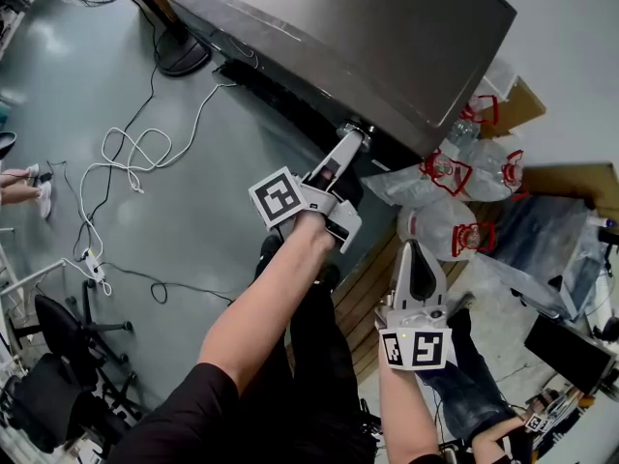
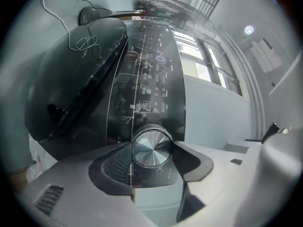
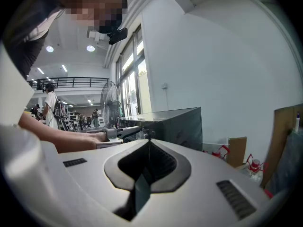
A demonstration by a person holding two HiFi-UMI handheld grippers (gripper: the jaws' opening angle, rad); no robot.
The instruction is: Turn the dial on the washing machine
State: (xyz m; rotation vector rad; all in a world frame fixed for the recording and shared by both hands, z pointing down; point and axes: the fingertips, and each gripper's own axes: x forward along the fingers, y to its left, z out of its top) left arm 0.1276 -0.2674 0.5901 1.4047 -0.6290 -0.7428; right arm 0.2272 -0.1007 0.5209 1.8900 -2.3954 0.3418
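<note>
- Washing machine point(image 1: 387, 37): stands on the floor, dark lid shut, control panel point(image 2: 151, 86) along its front edge.
- Left tongs point(image 1: 350, 141): held level at that front edge, closed wide on the dial point(image 2: 151, 149), one pad on each side of it.
- Right tongs point(image 1: 411, 251): well clear of the machine, closed tip to tip, nothing held.
- Progress, as a judgement: reach and grip are done, so the turn itself is the step in hand. How far the dial has gone can't be told.
- Left gripper view alone shows the dial's metal face, the pad contact and the lit display point(image 2: 160, 56).
- Head view alone shows both tongs together.
- Right gripper view alone shows its own closed jaws.
</note>
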